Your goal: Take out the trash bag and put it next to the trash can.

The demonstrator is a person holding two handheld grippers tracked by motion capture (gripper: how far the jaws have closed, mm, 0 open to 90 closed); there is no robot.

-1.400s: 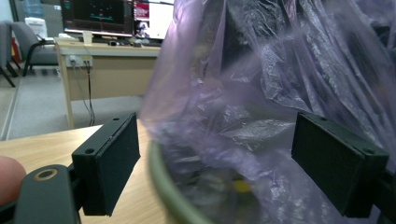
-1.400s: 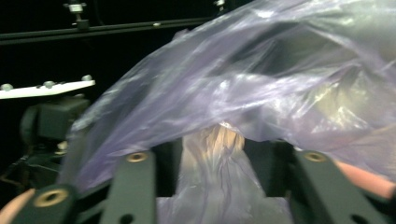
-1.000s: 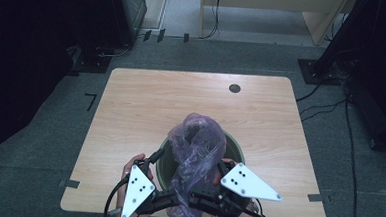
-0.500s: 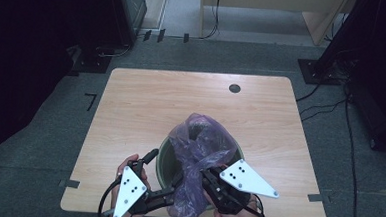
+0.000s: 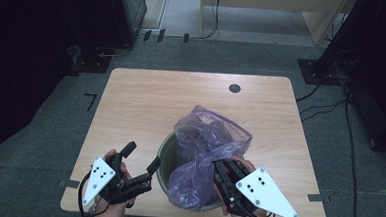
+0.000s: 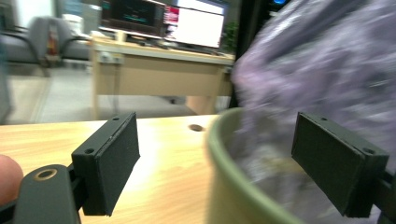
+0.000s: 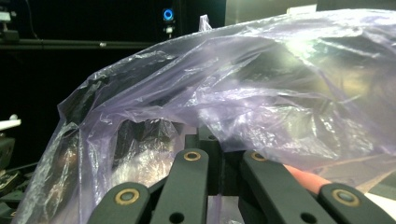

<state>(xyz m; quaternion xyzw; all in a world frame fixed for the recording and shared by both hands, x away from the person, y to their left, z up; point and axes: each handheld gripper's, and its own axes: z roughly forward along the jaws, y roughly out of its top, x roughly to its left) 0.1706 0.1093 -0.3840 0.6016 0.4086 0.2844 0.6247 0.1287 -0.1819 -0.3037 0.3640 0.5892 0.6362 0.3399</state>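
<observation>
Green bin (image 5: 164, 157) near table's (image 5: 146, 101) front edge. Right gripper (image 5: 221, 166) clamps purple bag (image 5: 207, 139); left gripper (image 5: 141, 158) gaping beside rim. Far half bare.

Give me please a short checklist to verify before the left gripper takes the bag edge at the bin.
1. Left gripper open: ok, jaws stand wide apart.
2. Left gripper at the green bin rim: ok, the rim lies between its jaws.
3. Right gripper holds the purple bag: ok, shut on it.
4. Bag mouth over the rim: not ok, it bunches above the bin.
5. Bag untorn: cannot tell.
</observation>
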